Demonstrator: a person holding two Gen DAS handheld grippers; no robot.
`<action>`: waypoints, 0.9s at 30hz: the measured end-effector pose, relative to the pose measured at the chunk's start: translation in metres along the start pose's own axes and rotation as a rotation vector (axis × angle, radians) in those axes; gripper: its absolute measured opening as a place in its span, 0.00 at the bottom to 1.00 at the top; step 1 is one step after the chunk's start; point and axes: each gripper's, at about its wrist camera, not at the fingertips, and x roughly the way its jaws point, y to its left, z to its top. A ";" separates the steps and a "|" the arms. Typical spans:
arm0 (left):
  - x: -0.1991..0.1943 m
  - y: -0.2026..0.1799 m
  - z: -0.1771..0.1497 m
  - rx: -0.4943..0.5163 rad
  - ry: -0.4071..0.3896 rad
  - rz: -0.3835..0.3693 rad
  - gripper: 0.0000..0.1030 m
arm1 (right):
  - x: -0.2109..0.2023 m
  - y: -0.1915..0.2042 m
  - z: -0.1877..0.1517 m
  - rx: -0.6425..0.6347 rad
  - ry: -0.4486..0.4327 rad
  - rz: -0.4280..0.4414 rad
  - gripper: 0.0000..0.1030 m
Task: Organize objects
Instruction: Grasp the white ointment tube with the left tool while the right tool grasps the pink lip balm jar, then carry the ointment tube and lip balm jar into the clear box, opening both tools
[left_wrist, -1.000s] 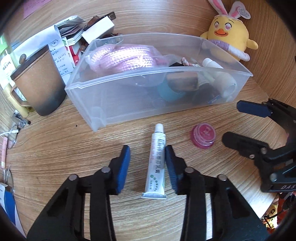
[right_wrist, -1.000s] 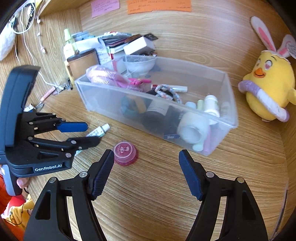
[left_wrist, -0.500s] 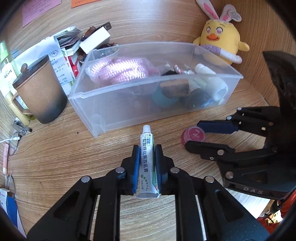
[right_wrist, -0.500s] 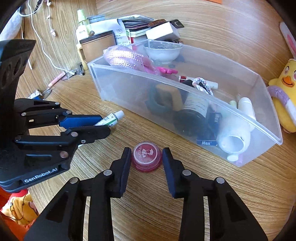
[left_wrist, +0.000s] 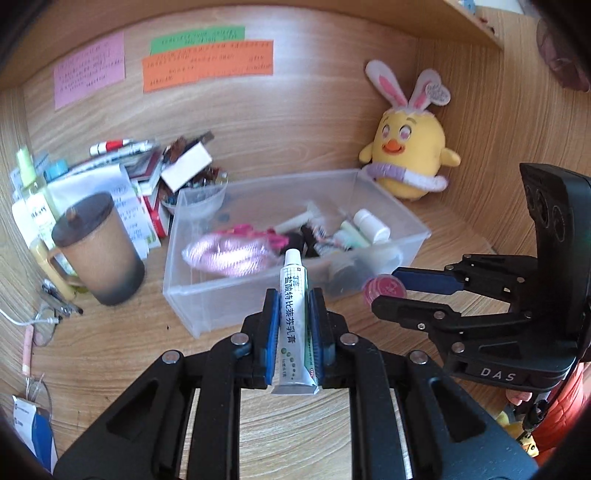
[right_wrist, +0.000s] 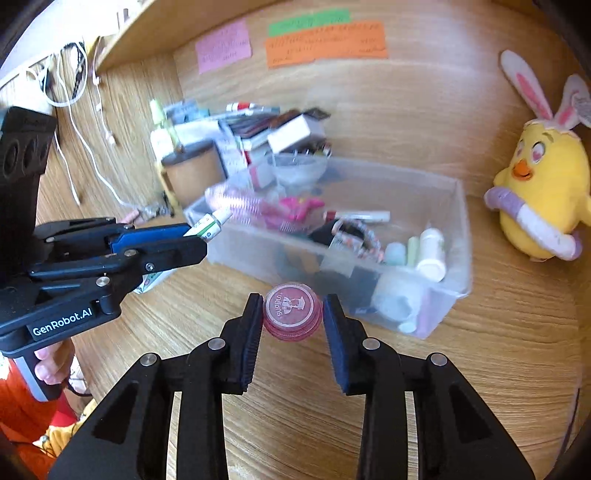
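clamping the white ointment tube (left_wrist: 293, 325) between its blue pads, the left gripper (left_wrist: 293, 332) holds it off the wooden desk (left_wrist: 110, 354), cap pointing toward the clear plastic bin (left_wrist: 229, 299). just to its right, the right gripper (right_wrist: 291, 332) is closed on the small pink jar (right_wrist: 291, 310), lid up, also raised above the desk in front of the bin. the bin holds a pink mesh bundle (left_wrist: 225, 254), small bottles and tubes. left of it stands a brown cup (left_wrist: 98, 247); behind its right corner sits a yellow plush chick (left_wrist: 408, 155) against the wall, with coloured notes (left_wrist: 207, 64) stuck above.
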 end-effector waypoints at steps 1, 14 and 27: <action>-0.003 -0.001 0.003 0.002 -0.011 -0.001 0.15 | -0.006 -0.002 0.003 0.004 -0.020 -0.004 0.30; 0.007 0.002 0.039 -0.050 -0.054 0.003 0.15 | -0.031 -0.031 0.035 0.017 -0.125 -0.089 0.30; 0.065 0.010 0.060 -0.106 0.080 -0.078 0.15 | 0.010 -0.057 0.052 0.056 -0.063 -0.112 0.30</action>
